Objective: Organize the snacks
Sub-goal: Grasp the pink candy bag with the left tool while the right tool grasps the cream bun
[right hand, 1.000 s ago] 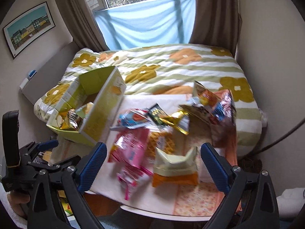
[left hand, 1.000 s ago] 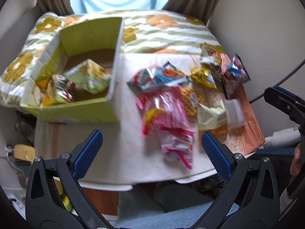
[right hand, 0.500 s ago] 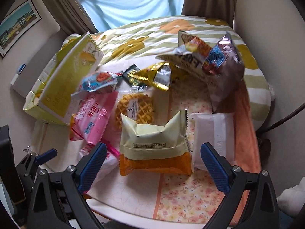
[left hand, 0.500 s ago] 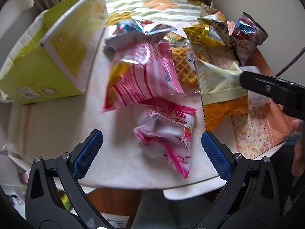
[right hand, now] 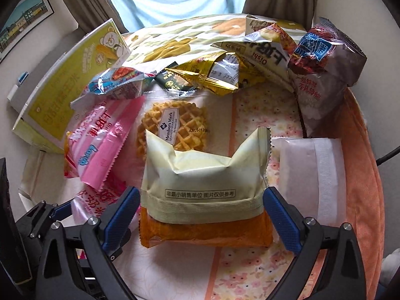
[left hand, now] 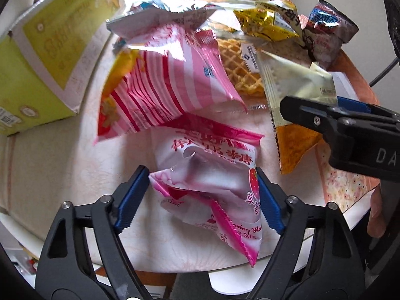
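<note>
Two jaws: my left gripper (left hand: 201,196) was closing around the strawberry packet (left hand: 212,187); my right gripper (right hand: 200,215) spread astride the cream-and-orange packet (right hand: 202,187), waffle (right hand: 175,122) beyond.

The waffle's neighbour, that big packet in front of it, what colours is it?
The packet is pale yellow on top and orange at the bottom, clearest in the right wrist view.

Pink-and-white strawberry packet (left hand: 207,175), cream-and-orange packet (right hand: 202,190), yellow-green box (right hand: 67,95).

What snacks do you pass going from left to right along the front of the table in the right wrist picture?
Pink striped bag → cream and orange packet → white packet.
</note>
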Action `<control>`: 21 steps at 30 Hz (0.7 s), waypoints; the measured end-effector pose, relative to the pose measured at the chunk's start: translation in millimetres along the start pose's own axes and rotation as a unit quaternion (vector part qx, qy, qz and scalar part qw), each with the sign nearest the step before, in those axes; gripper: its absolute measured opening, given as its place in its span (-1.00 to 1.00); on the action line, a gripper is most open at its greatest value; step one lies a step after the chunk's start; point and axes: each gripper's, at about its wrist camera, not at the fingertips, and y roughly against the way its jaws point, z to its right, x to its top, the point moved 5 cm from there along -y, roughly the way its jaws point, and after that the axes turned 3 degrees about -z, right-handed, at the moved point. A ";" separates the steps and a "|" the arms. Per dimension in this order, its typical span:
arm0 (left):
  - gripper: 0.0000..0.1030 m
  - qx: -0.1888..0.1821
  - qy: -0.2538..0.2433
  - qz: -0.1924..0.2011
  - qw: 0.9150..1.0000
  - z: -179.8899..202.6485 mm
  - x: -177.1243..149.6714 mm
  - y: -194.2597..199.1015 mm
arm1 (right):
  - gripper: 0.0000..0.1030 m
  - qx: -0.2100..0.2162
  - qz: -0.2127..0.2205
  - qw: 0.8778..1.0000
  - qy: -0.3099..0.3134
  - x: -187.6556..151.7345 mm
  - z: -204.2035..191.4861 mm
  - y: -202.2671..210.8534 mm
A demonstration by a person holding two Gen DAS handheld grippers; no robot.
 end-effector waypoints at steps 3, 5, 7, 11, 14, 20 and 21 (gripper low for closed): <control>0.25 0.000 -0.005 0.008 1.000 0.1 -2.6 2.8 | 0.91 -0.006 -0.007 1.000 -0.004 -0.2 2.0 -4.9; 0.19 -0.004 -0.005 0.007 1.000 -0.3 -1.2 4.6 | 0.91 -0.006 -0.007 1.000 -0.006 -1.2 3.5 -5.2; 0.14 -0.010 -0.004 0.008 1.000 -0.2 -1.4 5.8 | 0.91 -0.008 -0.006 1.000 -0.005 -1.4 3.2 -5.3; 0.11 -0.010 -0.012 0.005 1.000 -1.5 -5.5 12.3 | 0.91 -0.010 -0.003 1.000 -0.004 0.1 2.4 -7.9; 0.10 -0.008 -0.016 0.001 1.000 -5.9 -8.2 17.3 | 0.94 -0.014 0.000 1.000 0.000 -0.4 1.9 -8.3; 0.09 -0.007 -0.017 -0.006 1.000 -8.2 -11.6 26.3 | 0.98 -0.012 -0.001 1.000 -0.002 0.1 0.8 -11.9; 0.09 -0.007 -0.018 -0.007 1.000 -9.1 -13.3 28.5 | 0.98 -0.010 0.000 1.000 -0.001 -0.6 0.8 -12.3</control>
